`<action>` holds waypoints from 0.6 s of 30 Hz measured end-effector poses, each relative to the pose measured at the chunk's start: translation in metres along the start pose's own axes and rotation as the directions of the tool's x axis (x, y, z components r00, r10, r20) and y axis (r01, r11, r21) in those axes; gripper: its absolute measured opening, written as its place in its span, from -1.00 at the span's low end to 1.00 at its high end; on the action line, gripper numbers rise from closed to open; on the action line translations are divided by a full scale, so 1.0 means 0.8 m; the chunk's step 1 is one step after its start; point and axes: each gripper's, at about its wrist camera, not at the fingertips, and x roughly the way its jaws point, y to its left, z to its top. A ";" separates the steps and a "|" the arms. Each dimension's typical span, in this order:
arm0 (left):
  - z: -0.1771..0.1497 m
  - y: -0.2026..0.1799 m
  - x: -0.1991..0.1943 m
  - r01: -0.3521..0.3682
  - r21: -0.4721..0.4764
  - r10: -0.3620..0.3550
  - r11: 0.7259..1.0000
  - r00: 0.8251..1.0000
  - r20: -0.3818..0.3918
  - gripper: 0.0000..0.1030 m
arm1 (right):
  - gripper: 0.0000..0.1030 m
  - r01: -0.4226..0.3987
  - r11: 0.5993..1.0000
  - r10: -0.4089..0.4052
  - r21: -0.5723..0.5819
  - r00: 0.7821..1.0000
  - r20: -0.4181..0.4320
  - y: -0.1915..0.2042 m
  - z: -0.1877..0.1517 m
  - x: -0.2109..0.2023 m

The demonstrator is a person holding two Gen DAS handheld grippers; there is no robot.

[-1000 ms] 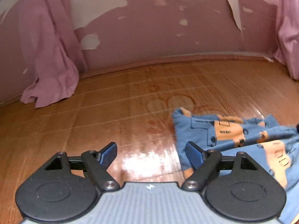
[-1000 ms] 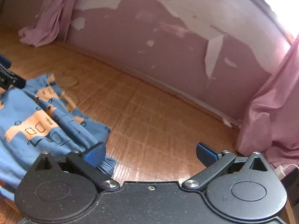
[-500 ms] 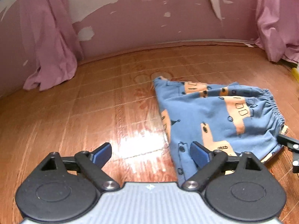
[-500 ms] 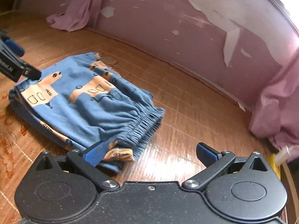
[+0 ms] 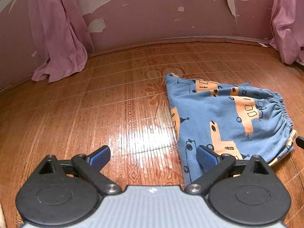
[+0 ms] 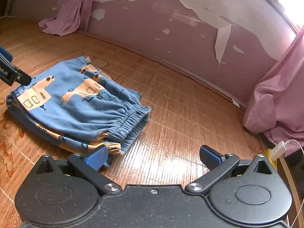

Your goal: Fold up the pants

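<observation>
Pants (image 5: 224,117): folded blue bundle lying flat on the bamboo mat (image 5: 95,114).
Left gripper (image 5: 153,156): jaws wide, empty.
Right gripper (image 6: 152,156): jaws wide, empty.
Advice: withdraw clear without snagging the waistband (image 6: 131,121).

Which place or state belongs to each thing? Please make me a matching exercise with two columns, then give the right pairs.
Things:
1. pants
2. curtain
3. wall
4. left tool

Descriptions:
A. paint peeling off in patches
B. open, holding nothing
C. folded, lying on the wooden floor
D. hanging down, with its end bunched on the floor

Pairs: 1-C, 2-D, 3-A, 4-B
</observation>
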 end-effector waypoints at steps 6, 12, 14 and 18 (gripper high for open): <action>0.000 0.005 -0.003 0.004 -0.011 -0.004 1.000 1.000 -0.023 0.99 | 0.99 -0.015 1.000 0.015 0.016 1.000 0.005 -0.007 0.000 0.003; -0.004 0.018 -0.015 0.023 -0.022 -0.023 0.999 1.000 -0.016 0.99 | 0.99 -0.047 0.995 0.046 0.092 0.999 0.017 -0.021 0.003 0.009; -0.003 0.026 -0.023 0.056 -0.060 -0.055 0.997 0.998 0.014 0.99 | 0.99 -0.075 0.988 0.070 0.137 0.997 0.044 -0.027 0.004 0.008; -0.004 0.035 -0.031 0.150 -0.118 -0.144 0.982 0.988 0.059 0.99 | 0.99 -0.102 0.979 0.094 0.174 0.994 0.052 -0.026 0.003 0.012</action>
